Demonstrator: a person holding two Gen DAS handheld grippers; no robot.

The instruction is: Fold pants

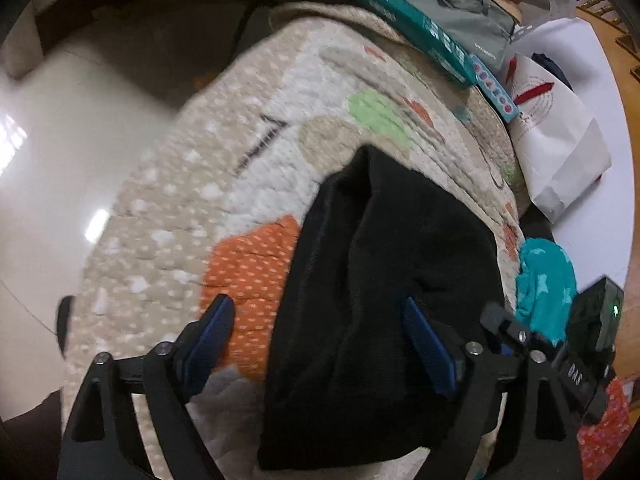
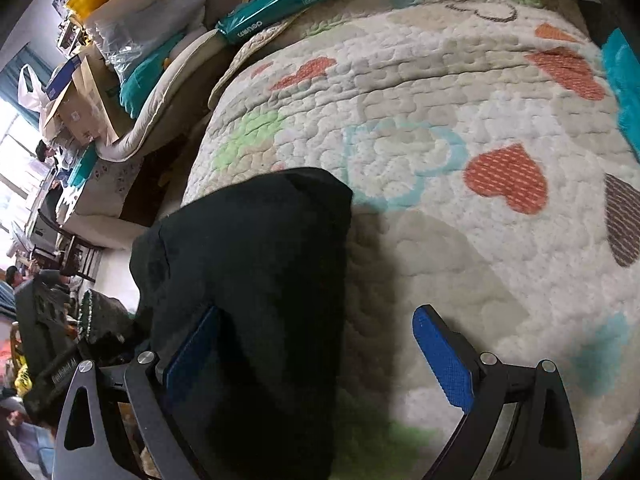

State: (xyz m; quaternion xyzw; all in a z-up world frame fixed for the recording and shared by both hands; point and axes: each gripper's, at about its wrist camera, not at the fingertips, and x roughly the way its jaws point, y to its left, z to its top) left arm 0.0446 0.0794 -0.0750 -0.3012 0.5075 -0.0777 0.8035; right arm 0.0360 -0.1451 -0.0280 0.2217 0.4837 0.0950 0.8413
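Black pants (image 2: 248, 280) on heart-print quilt (image 2: 460, 92), right claw (image 2: 316, 344) spread wide

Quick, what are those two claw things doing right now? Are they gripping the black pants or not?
Left tool: open wide, its pads astride the folded black pants, gripping nothing.
Right tool: open wide over the pants' edge and the quilt, gripping nothing.

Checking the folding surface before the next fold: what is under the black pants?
The black pants lie on a quilted blanket printed with orange hearts and green patches. Whatever pattern or object sits directly beneath the pants is covered and cannot be seen.
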